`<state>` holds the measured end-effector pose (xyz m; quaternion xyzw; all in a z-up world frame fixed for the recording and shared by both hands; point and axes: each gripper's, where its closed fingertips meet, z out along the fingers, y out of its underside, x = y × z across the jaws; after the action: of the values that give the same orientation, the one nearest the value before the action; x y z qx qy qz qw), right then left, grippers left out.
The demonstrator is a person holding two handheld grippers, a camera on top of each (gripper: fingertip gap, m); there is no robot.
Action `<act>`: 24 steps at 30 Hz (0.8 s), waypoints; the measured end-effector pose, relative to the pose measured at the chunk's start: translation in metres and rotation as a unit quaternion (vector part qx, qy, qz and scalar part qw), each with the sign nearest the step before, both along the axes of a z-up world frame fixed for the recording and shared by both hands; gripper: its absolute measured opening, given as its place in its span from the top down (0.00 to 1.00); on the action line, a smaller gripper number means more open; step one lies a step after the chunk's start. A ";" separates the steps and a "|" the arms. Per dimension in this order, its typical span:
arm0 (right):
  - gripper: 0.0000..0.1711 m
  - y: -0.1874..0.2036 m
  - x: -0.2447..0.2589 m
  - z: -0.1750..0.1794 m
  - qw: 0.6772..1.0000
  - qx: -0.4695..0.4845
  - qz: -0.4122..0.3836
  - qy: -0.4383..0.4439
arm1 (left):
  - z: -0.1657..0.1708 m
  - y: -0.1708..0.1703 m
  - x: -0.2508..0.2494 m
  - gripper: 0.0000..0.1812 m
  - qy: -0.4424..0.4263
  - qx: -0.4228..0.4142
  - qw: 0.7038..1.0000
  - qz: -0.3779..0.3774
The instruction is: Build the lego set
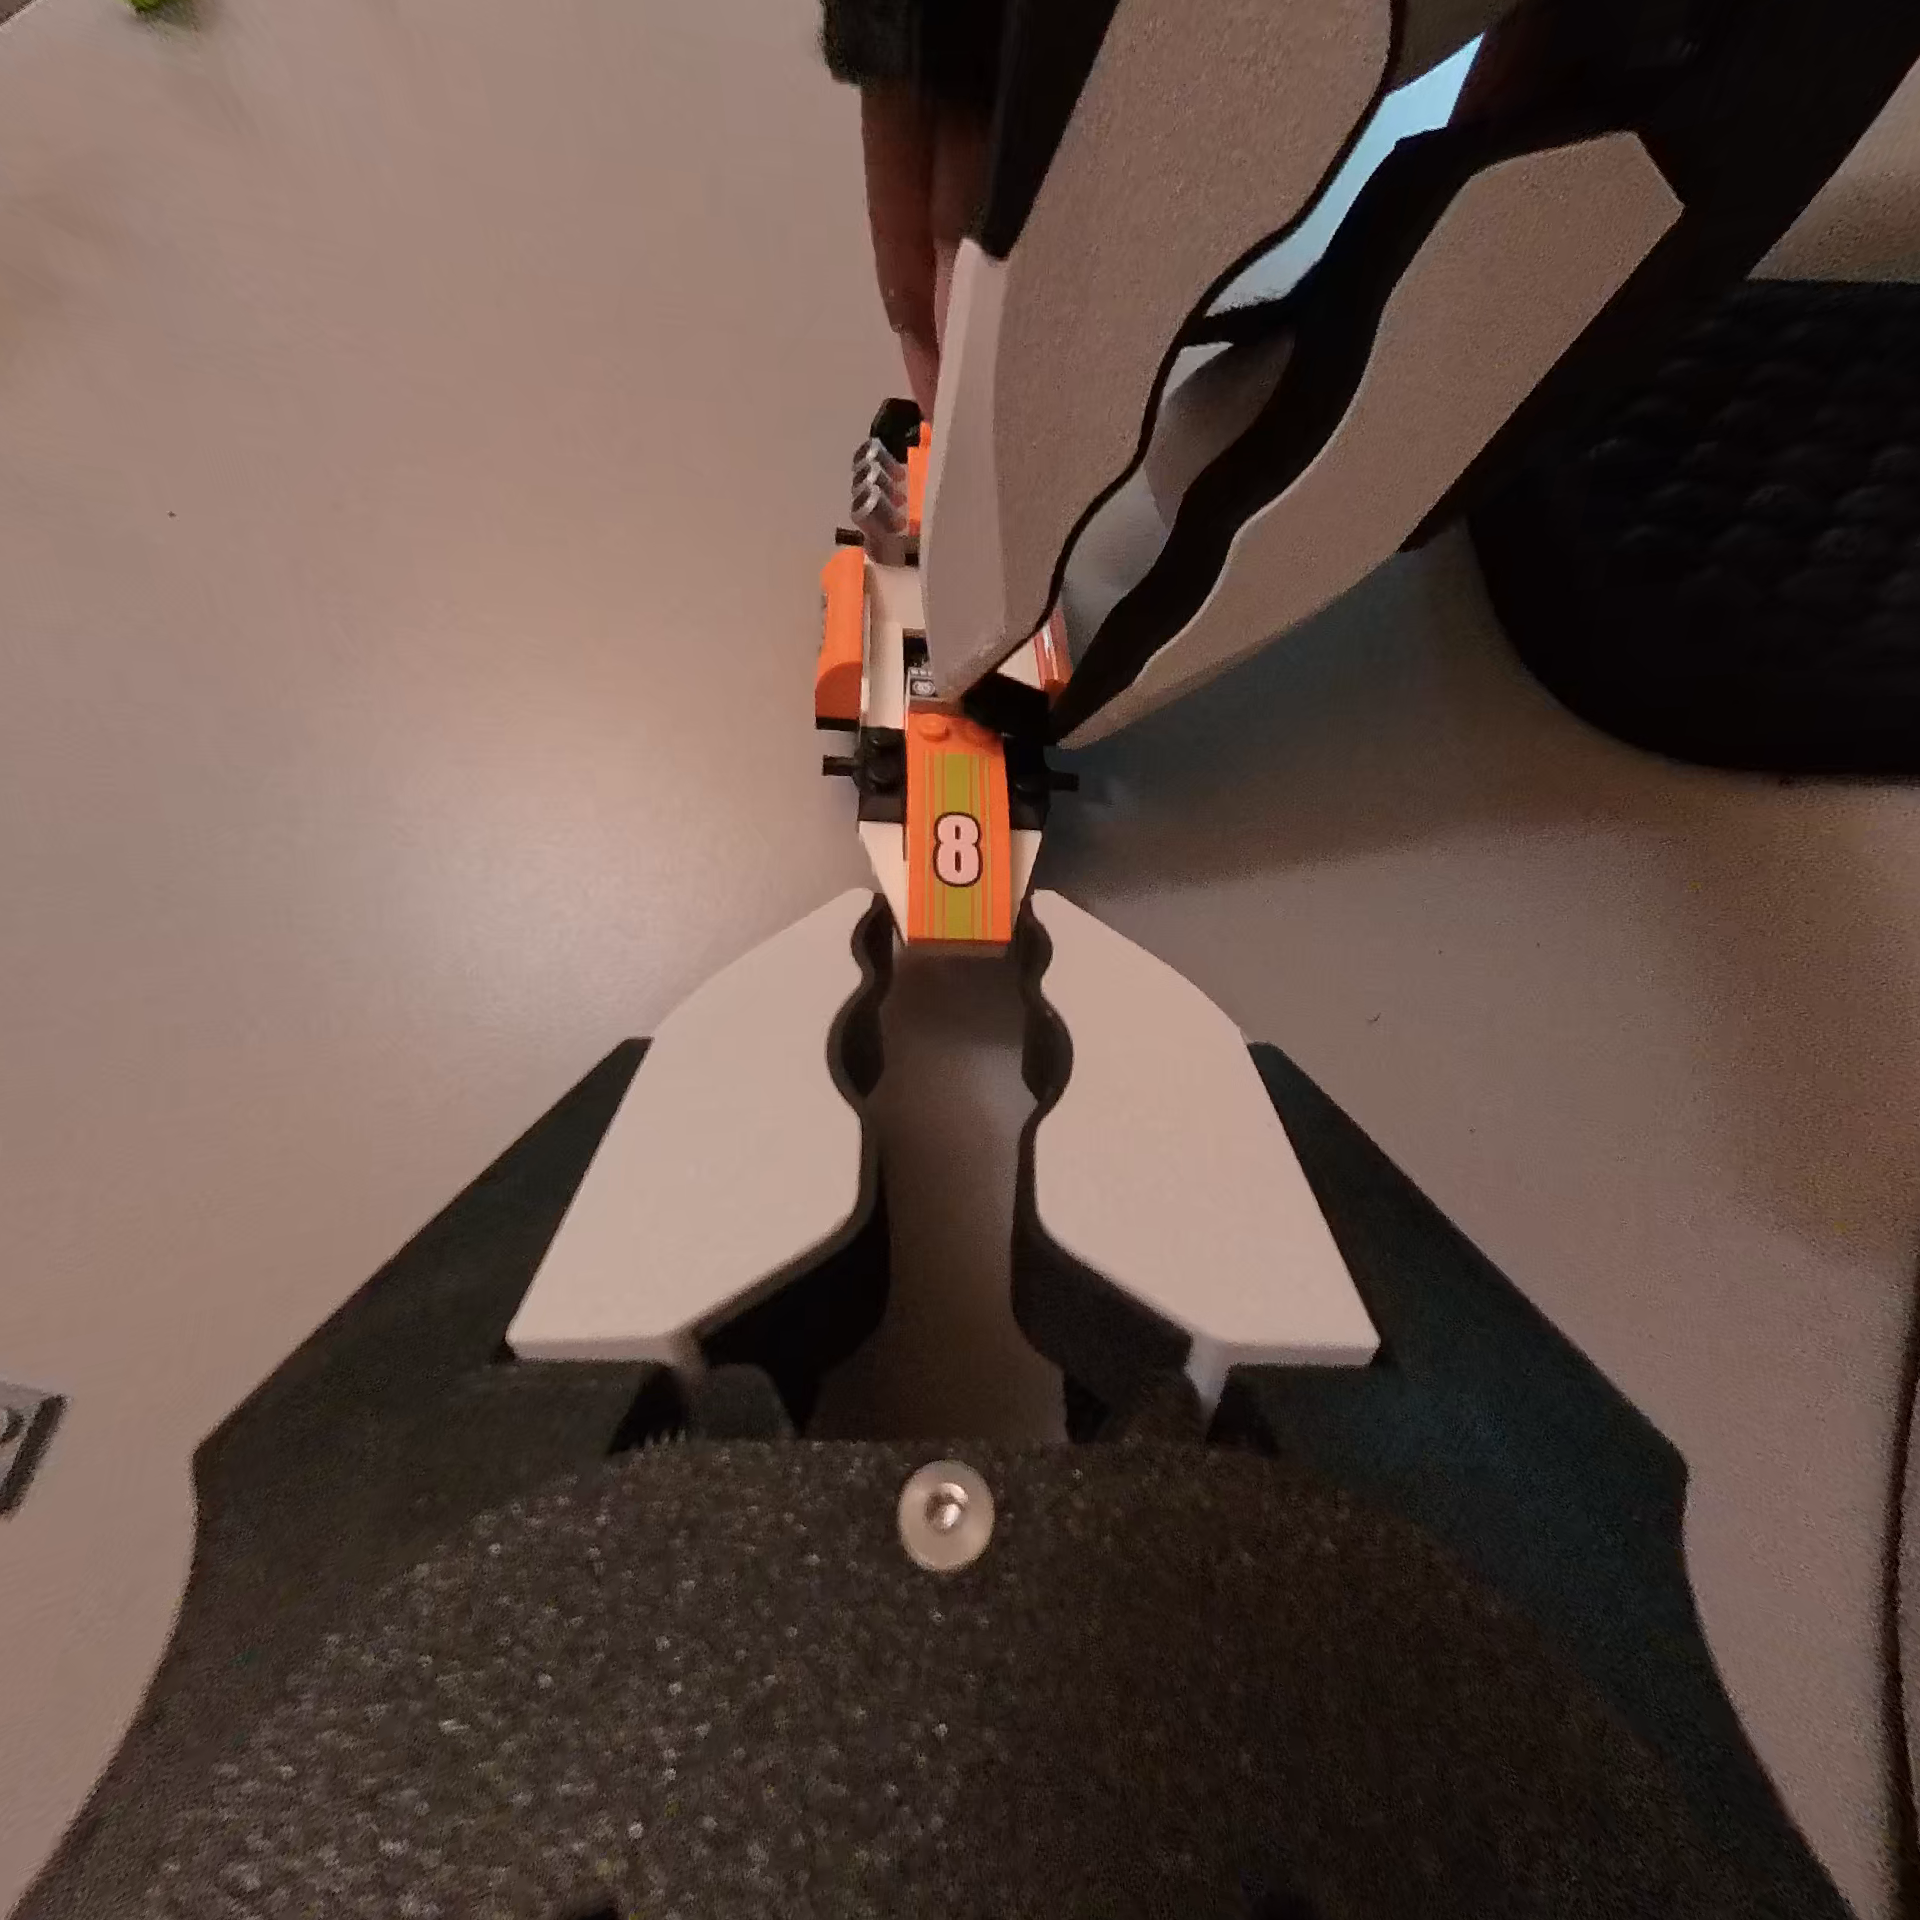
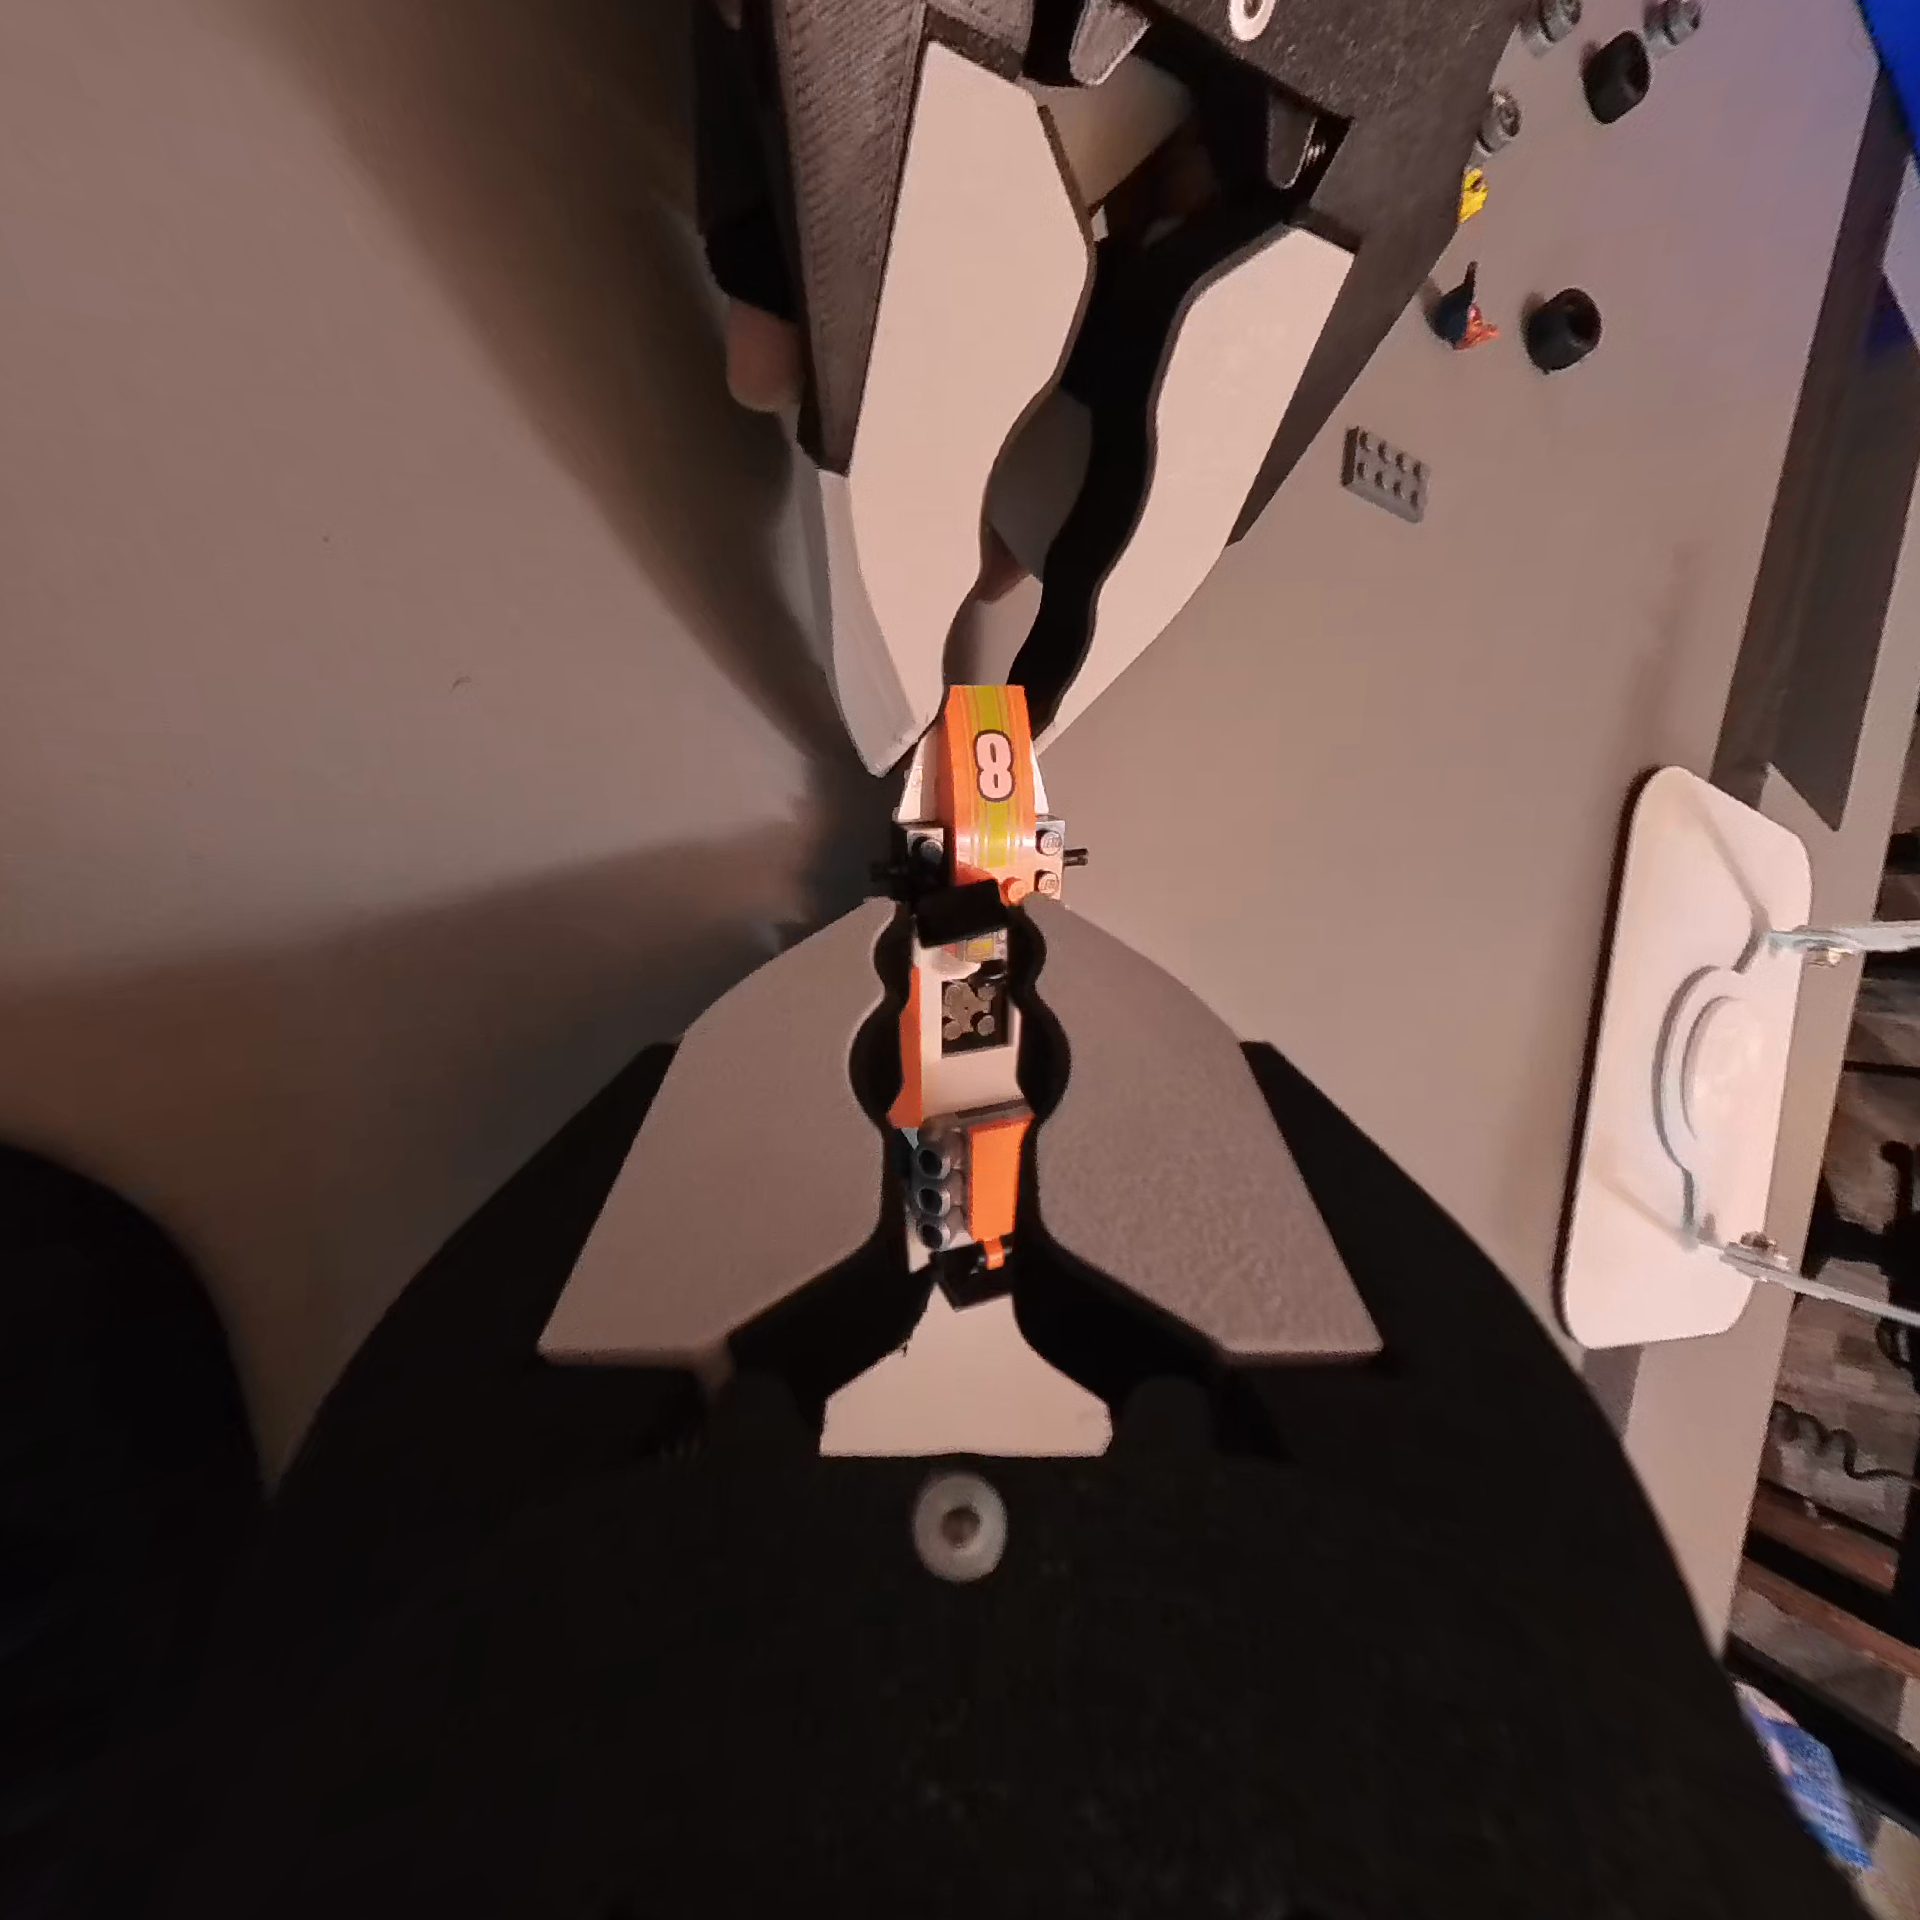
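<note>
An orange and white lego car [image 1: 956, 831] with a numbered hood lies on the pale table [image 1: 416, 727]. My left gripper [image 1: 956, 920] is shut on the car's nose. In the right wrist view, the left gripper [image 2: 971, 743] comes from the top and holds the same nose. My right gripper [image 2: 961, 920] is shut on a small black piece [image 2: 951, 914] and holds it on the car [image 2: 961, 1039] just behind the hood. In the left wrist view, the right gripper [image 1: 1013, 712] reaches down from the upper right with the black piece [image 1: 1008, 712] at its tips.
Loose parts lie at the far right of the table: a dark grey plate [image 2: 1387, 483], black round pieces [image 2: 1558, 327] and a small blue and red piece [image 2: 1465, 317]. A white mount [image 2: 1683, 1060] sits at the table edge. A black textured object [image 1: 1714, 520] lies right of the car. The tips of both grippers are at nearly the same place.
</note>
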<state>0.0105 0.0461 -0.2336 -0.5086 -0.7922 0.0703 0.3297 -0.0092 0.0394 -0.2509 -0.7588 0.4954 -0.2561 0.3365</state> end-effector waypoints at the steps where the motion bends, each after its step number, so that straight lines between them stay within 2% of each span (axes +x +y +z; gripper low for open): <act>1: 0.90 0.000 0.000 0.000 1.000 -0.008 -0.005 0.000 | 0.000 0.000 0.000 0.88 0.000 0.000 1.000 -0.001; 7: 0.91 0.004 -0.001 0.006 0.989 -0.121 -0.089 0.000 | 0.001 0.000 -0.002 0.88 -0.001 0.003 1.000 -0.001; 10: 0.91 0.003 -0.003 0.010 0.980 -0.170 -0.102 -0.015 | 0.001 0.000 -0.002 0.88 0.002 0.009 1.000 -0.004; 17: 0.91 0.005 -0.004 0.002 0.968 -0.208 -0.111 -0.084 | 0.001 -0.001 -0.003 0.88 -0.001 0.012 1.000 -0.009; 24: 0.90 0.004 -0.005 0.000 0.966 -0.212 -0.104 -0.107 | 0.001 -0.001 -0.004 0.88 -0.005 0.008 1.000 -0.013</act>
<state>0.0056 0.0504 -0.2339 -0.6507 -0.7328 0.1471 0.1336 -0.0130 0.0385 -0.2497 -0.7483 0.5053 -0.2605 0.3420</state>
